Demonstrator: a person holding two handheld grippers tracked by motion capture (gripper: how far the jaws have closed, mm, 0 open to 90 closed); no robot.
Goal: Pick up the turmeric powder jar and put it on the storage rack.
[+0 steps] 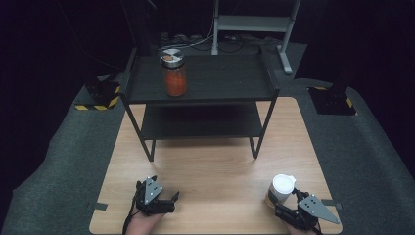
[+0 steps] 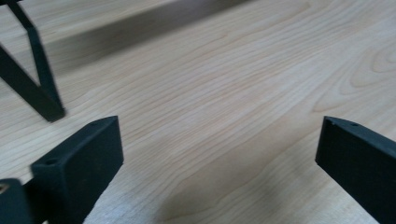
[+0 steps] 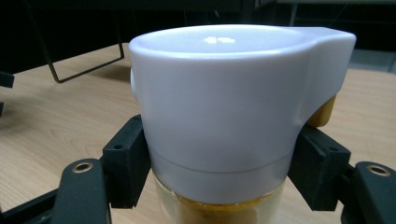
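Right gripper [image 3: 219, 158] clamped on the clear round jar with a white plastic lid [image 3: 224, 107], at the right front of the light wooden table [image 1: 215, 166]. Jar's yellow contents cut off below. Left gripper [image 2: 219, 154] spread, empty.

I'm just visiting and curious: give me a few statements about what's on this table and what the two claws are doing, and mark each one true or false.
1. The right claw is clamped on the jar with the white lid. True.
2. The left claw holds a spoon. False: its jaws stand wide apart over bare wooden table with nothing between them.
3. A jar of orange-red contents stands on the top of the black shelf. True.
4. The white-lidded jar lies on its side. False: it stands upright on the table.
5. The two jars touch each other. False: one is on the shelf, the other near the table's front right corner.
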